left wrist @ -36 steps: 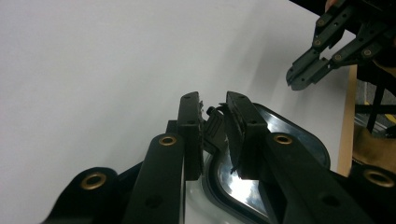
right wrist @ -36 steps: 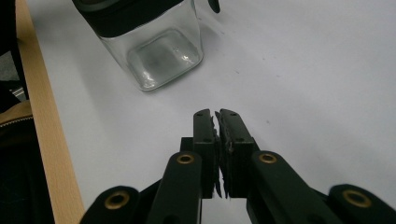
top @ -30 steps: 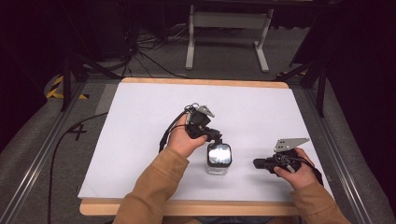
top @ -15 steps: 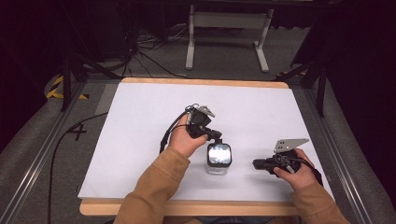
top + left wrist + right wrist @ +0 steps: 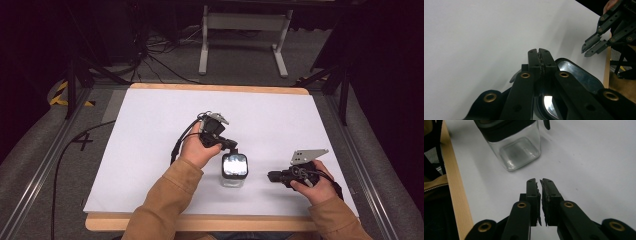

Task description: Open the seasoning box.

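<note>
A white bench (image 5: 150, 150) carries a square glass jar (image 5: 234, 170) with a black-rimmed lid (image 5: 579, 75), standing upright near the front edge, between the two hands. The left gripper (image 5: 231, 146) hangs just above the lid; its jaws have just been closing and now meet with nothing visibly clamped between them. The right gripper (image 5: 271, 176) lies low, near the jar and pointing at it, jaws all but together and empty.
</note>
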